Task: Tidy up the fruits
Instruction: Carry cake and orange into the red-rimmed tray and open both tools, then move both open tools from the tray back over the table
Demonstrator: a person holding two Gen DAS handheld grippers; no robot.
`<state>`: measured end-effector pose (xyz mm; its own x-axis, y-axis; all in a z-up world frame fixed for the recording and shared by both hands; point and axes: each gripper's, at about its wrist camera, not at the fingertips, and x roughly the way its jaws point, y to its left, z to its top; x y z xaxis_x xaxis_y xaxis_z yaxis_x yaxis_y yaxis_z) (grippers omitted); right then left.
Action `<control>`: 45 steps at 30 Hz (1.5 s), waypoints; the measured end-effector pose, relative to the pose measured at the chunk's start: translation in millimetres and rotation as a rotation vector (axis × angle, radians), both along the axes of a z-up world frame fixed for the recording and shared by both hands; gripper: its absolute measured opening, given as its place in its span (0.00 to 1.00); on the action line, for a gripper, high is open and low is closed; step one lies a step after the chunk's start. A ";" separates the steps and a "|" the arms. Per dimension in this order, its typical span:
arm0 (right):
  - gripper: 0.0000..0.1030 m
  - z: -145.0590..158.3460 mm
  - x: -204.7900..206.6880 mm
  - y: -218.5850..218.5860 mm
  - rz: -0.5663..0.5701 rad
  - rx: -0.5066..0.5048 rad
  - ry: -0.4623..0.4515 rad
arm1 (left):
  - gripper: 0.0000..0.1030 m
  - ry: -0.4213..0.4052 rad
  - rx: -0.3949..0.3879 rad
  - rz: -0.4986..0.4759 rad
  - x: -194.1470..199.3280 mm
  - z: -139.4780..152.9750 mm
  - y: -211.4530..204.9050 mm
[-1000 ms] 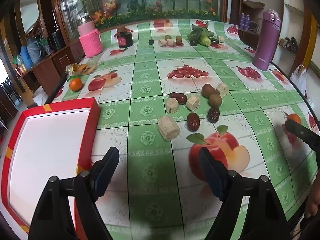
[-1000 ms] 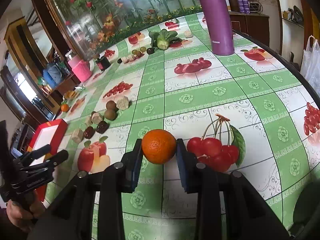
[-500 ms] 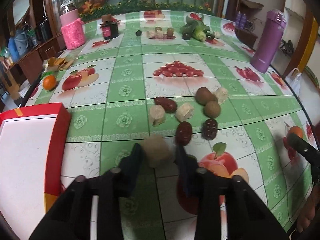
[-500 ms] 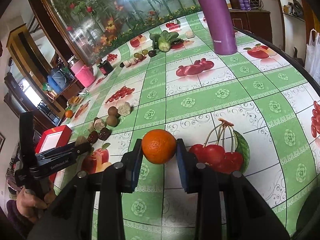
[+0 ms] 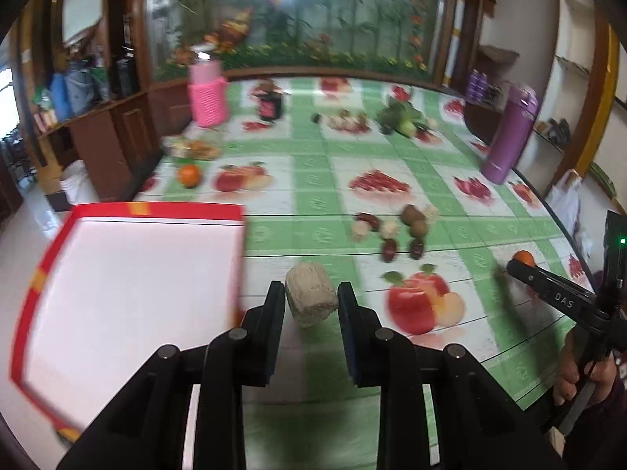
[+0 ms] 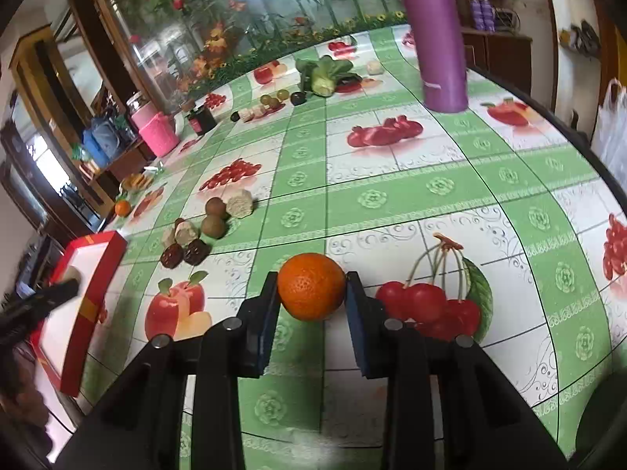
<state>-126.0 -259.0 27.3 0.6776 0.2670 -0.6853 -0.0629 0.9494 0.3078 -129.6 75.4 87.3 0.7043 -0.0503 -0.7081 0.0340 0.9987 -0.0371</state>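
My left gripper (image 5: 311, 305) is shut on a beige sugarcane chunk (image 5: 310, 299) and holds it above the table, just right of the red-rimmed white tray (image 5: 117, 274). My right gripper (image 6: 312, 293) is shut on an orange (image 6: 312, 286) low over the tablecloth. A cluster of dates, kiwis and cane chunks (image 6: 203, 227) lies mid-table; it also shows in the left wrist view (image 5: 395, 231). A second orange (image 5: 189, 175) sits at the far left edge. The left gripper shows at the tray in the right wrist view (image 6: 43, 301).
A purple flask (image 6: 439, 39) stands at the right. A pink jar (image 5: 207, 94), a dark jar (image 5: 269, 105), greens (image 6: 323, 72) and small fruits lie at the back. The round table edge curves close on the right.
My left gripper closed on the sugarcane chunk, lifted it and swung left toward the tray. My right gripper keeps holding the orange, almost still.
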 end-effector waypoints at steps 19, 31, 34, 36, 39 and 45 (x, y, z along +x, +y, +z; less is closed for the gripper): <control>0.34 30.3 -41.2 261.1 0.544 0.008 -0.044 | 0.26 0.035 0.045 0.286 -58.5 -28.3 144.5; 0.34 10.8 -47.5 336.0 0.695 -0.054 0.033 | 0.32 0.061 0.058 0.330 -68.5 -37.4 174.6; 0.36 8.0 -48.1 338.4 0.703 -0.066 0.050 | 0.55 0.061 0.068 0.344 -73.6 -37.5 178.2; 0.45 11.9 -51.0 332.5 0.702 -0.061 0.033 | 0.57 0.052 0.068 0.351 -76.4 -35.6 180.6; 0.54 22.4 -56.1 308.2 0.678 -0.021 -0.028 | 0.61 0.042 0.073 0.361 -79.5 -32.7 182.6; 0.73 20.3 -43.2 265.4 0.550 0.020 -0.018 | 0.62 0.060 0.100 0.376 -78.5 -38.6 183.7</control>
<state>-169.3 6.4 47.6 0.4461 0.5979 -0.6660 -0.5532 0.7691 0.3200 -208.1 259.1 48.7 0.6176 0.2751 -0.7368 -0.3346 0.9397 0.0704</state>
